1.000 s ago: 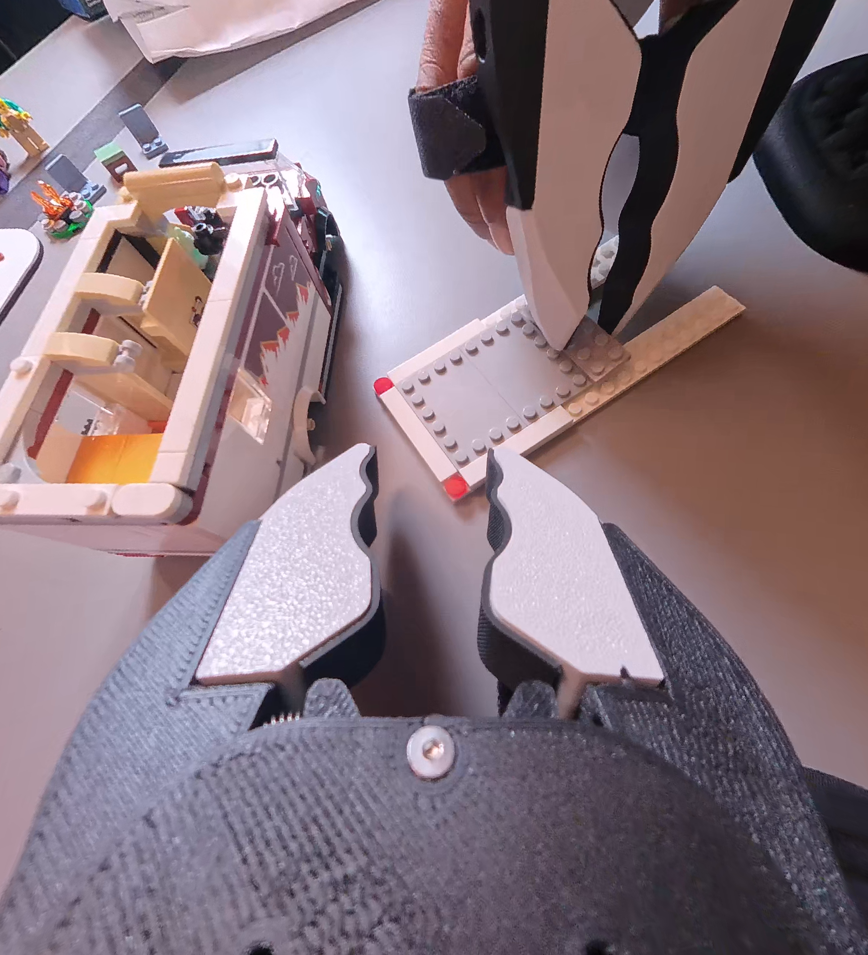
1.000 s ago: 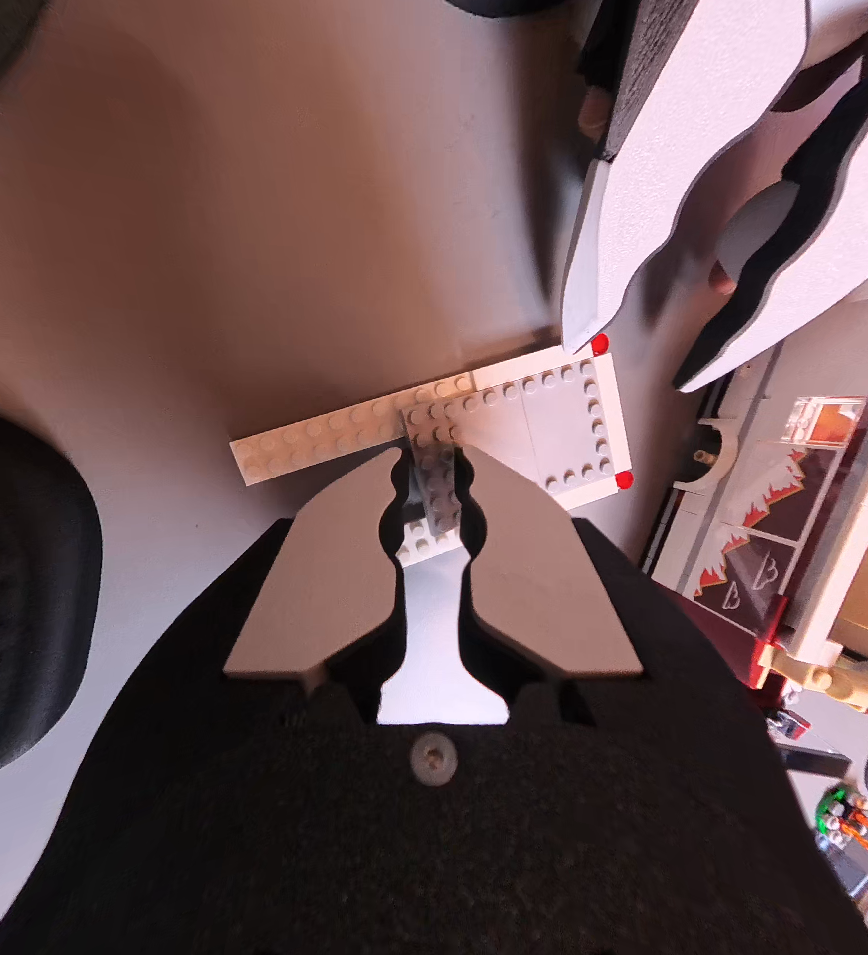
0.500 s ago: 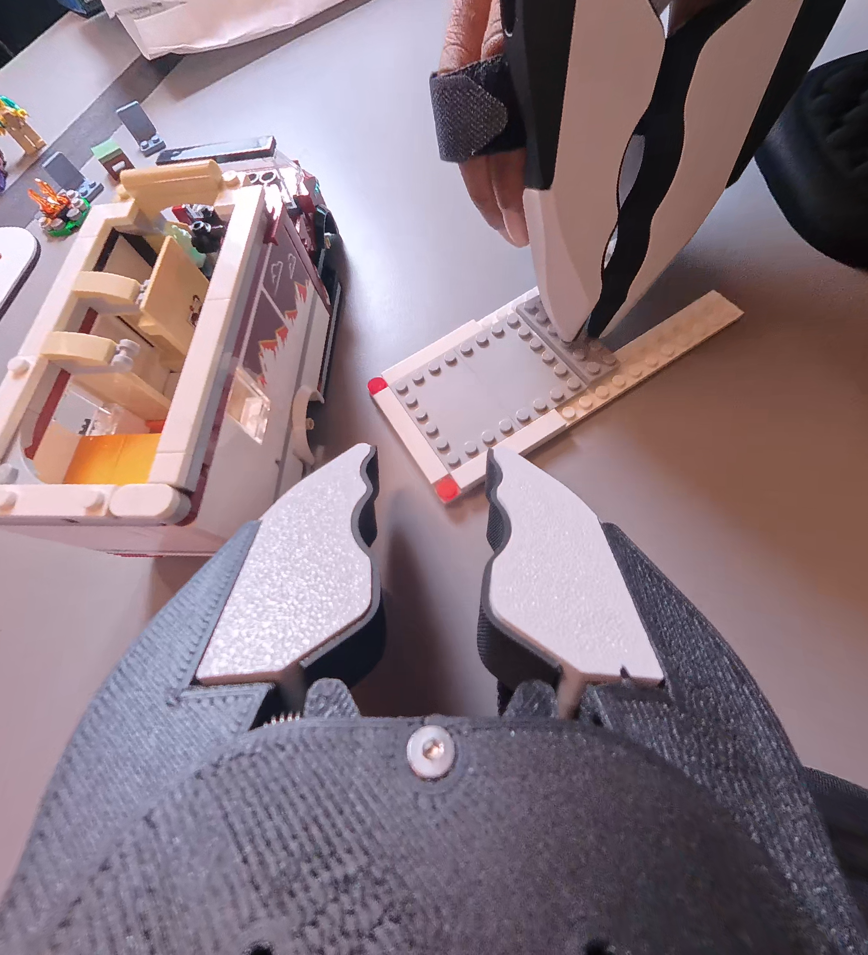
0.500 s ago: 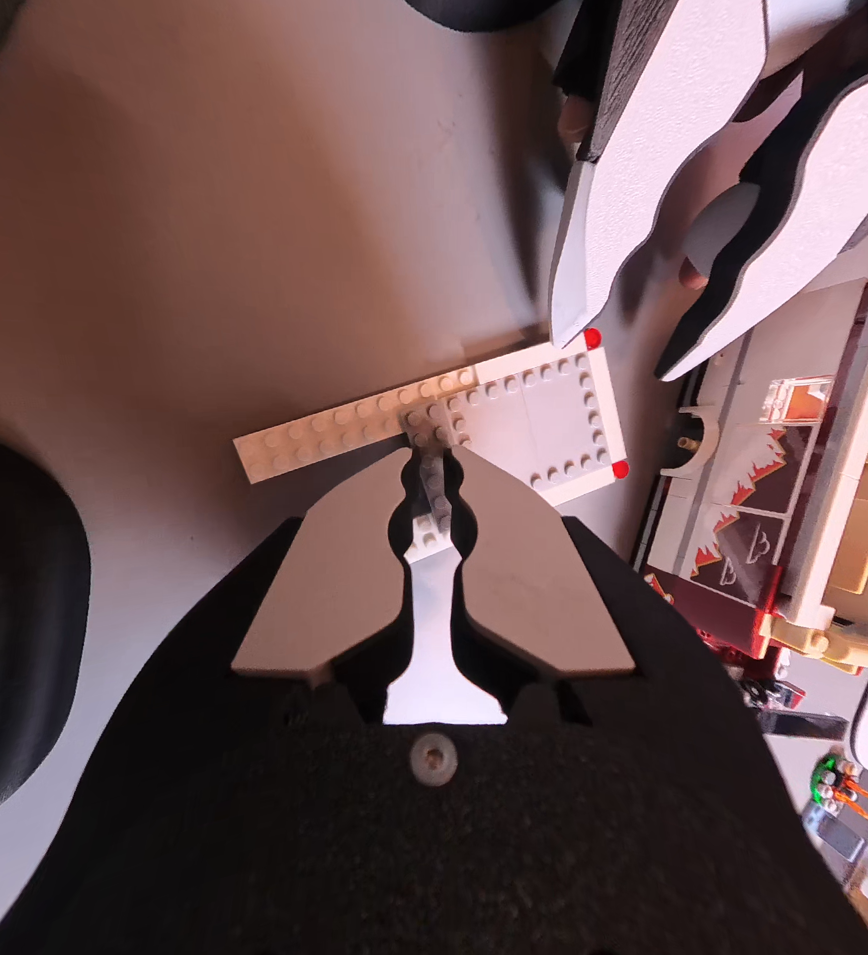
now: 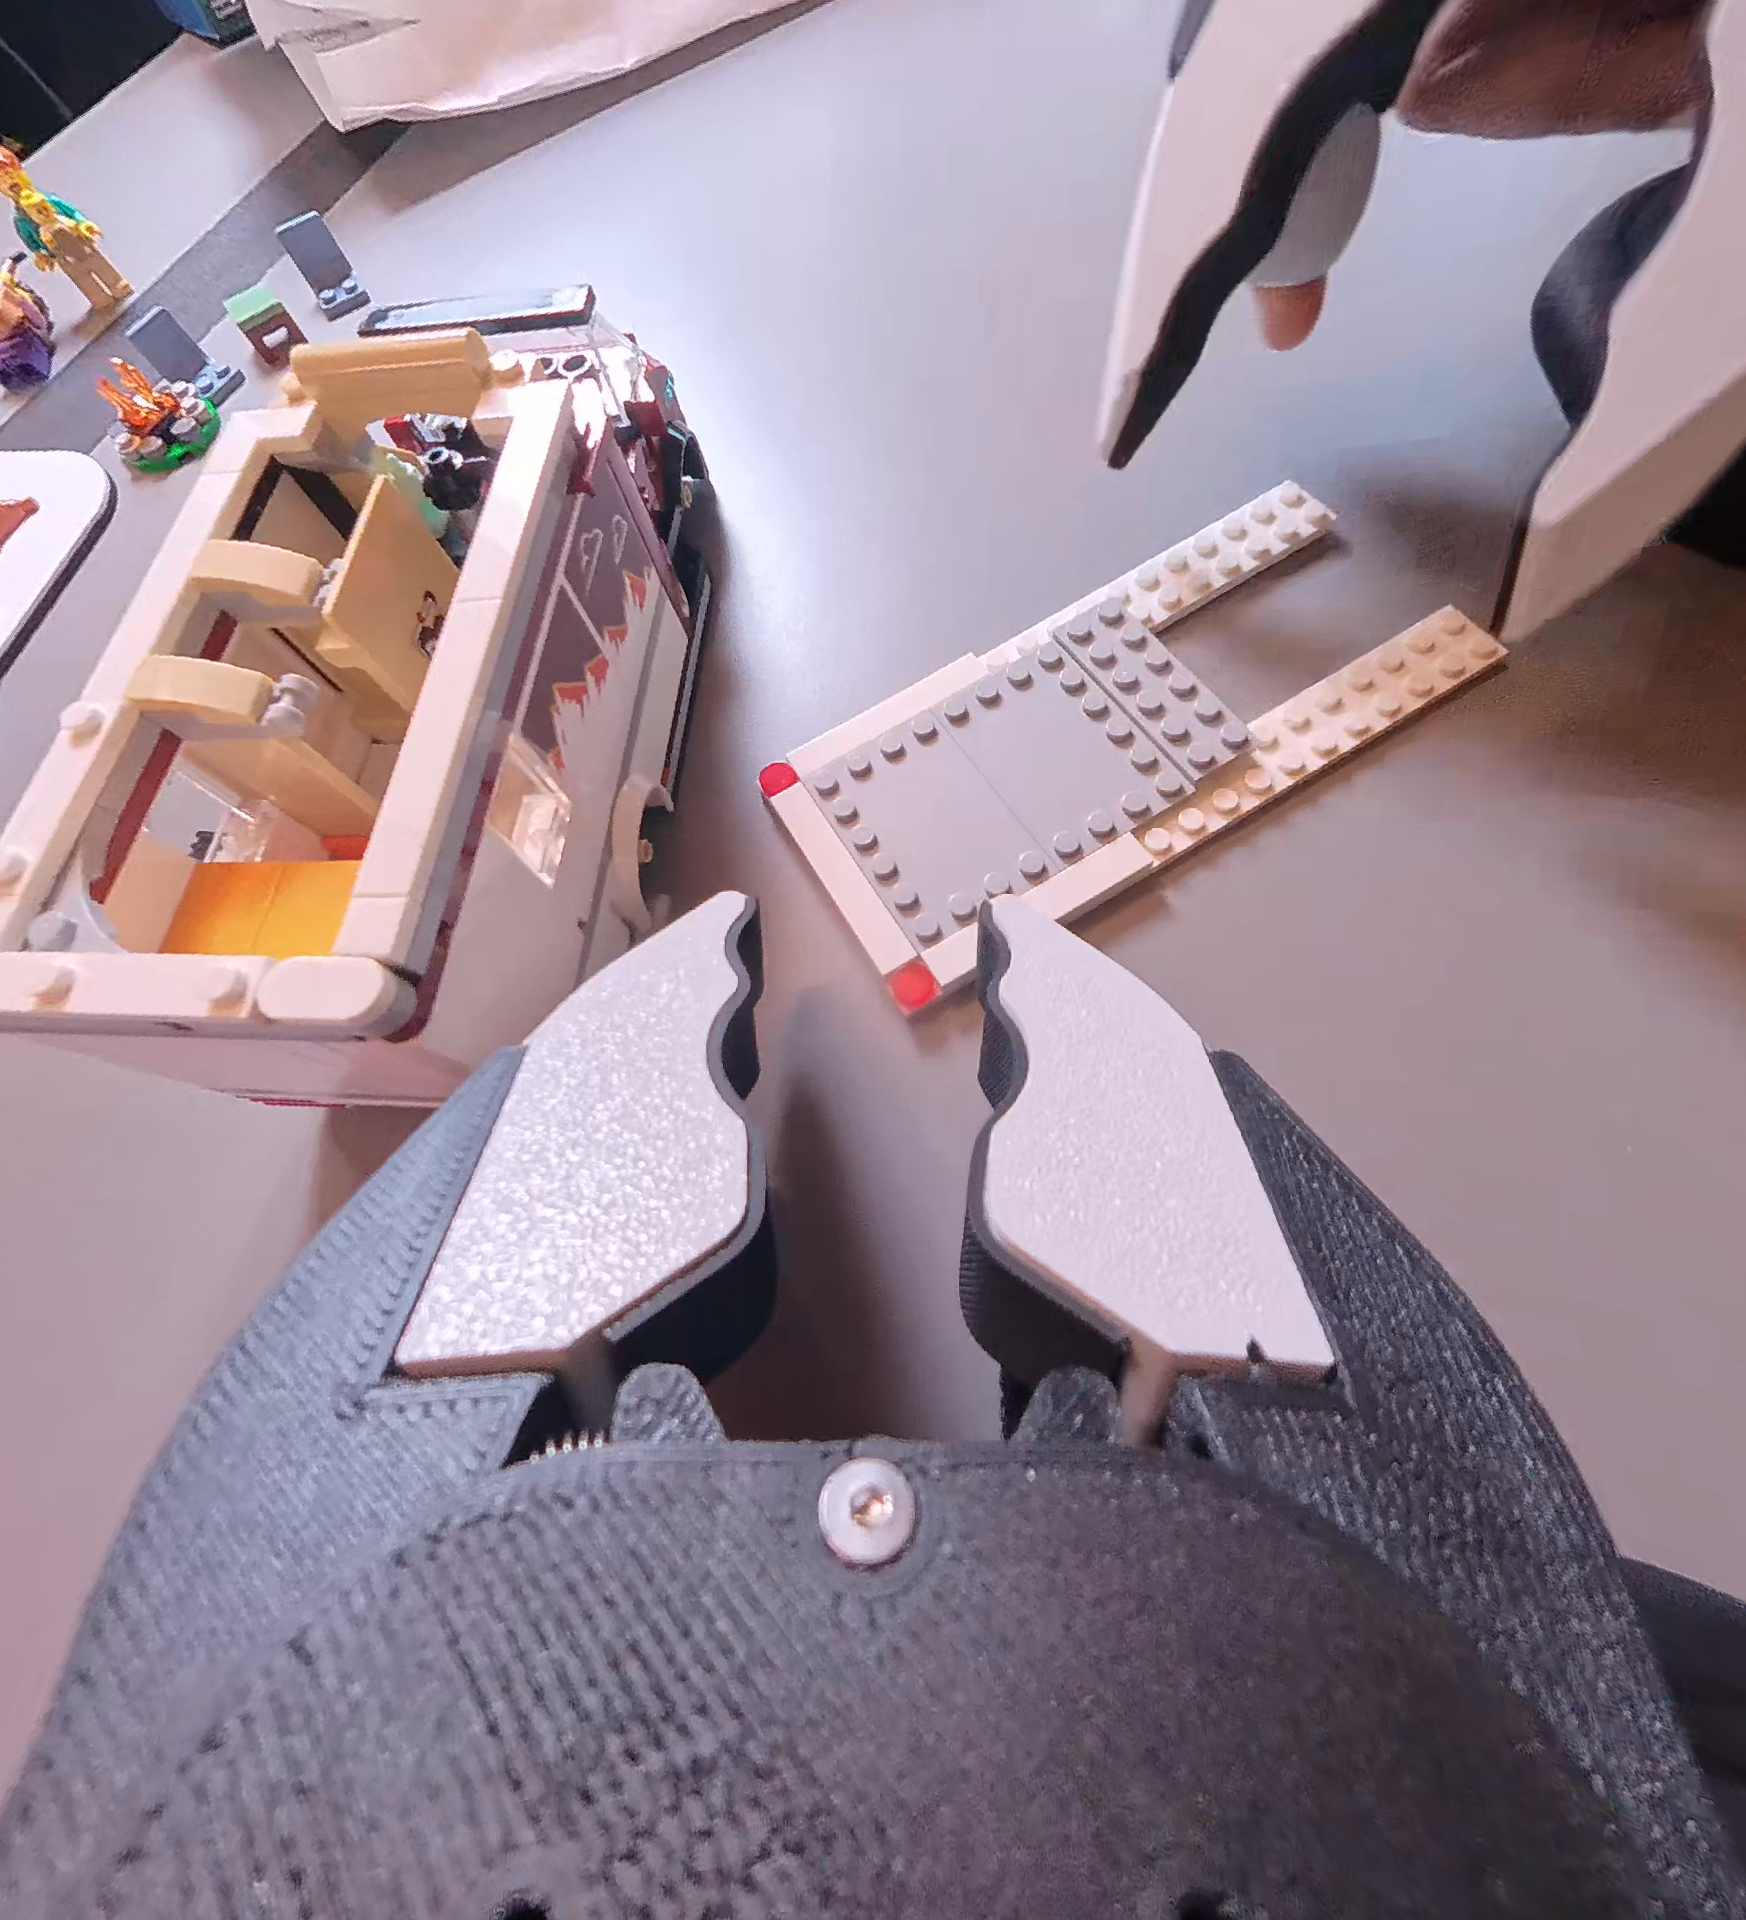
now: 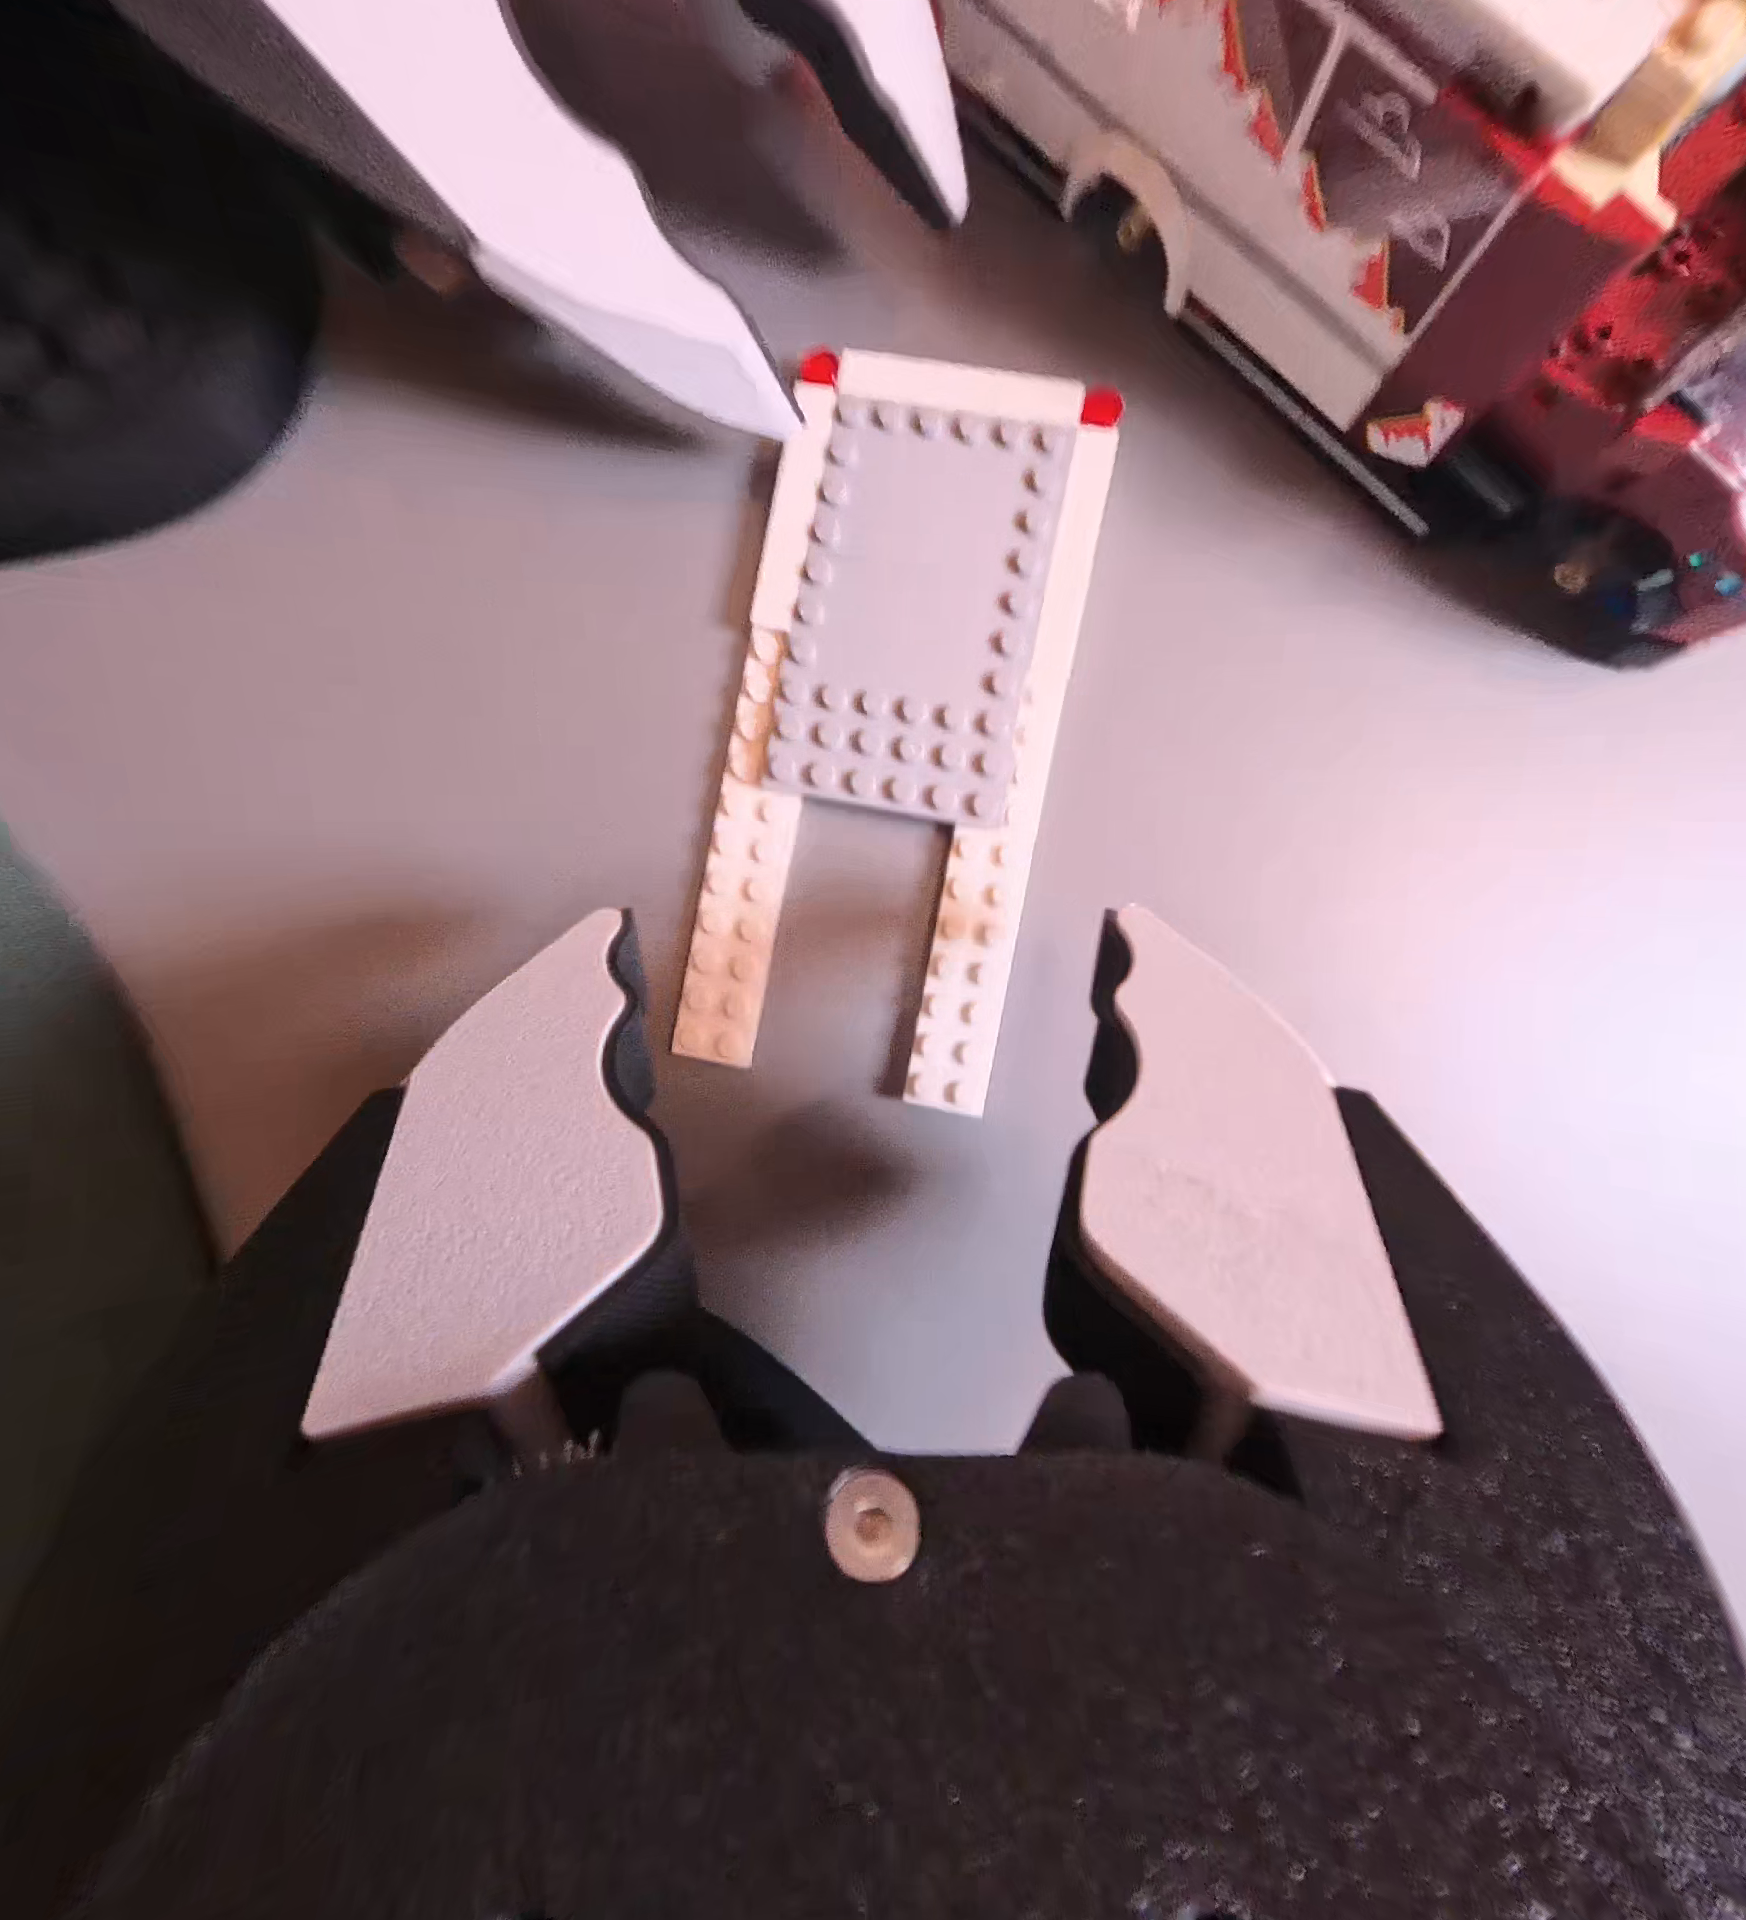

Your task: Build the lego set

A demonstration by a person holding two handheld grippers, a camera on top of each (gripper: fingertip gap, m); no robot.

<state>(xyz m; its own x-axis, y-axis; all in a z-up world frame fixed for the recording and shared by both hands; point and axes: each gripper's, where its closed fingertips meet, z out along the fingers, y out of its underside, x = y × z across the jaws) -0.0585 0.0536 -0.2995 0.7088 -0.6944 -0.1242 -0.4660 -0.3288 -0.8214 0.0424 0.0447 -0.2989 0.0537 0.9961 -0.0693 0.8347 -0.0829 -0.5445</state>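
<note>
On the grey tabletop lies a flat assembly of toy bricks: a grey studded plate framed in white, with two small red round pieces at its near corners and two cream studded strips running out from its far end like prongs.

The left gripper hovers low at the near end of that assembly, its grey fingers partly spread with only bare table between them; its right fingertip sits just beside the red corner stud, and whether it touches I cannot tell.

The right gripper hangs above the far end, jaws spread wide and holding nothing, the two cream strips showing on the table between its fingertips.

To the left stands a white and dark-red toy brick camper van, its roof off. Beyond it stand small toy figures.
</note>
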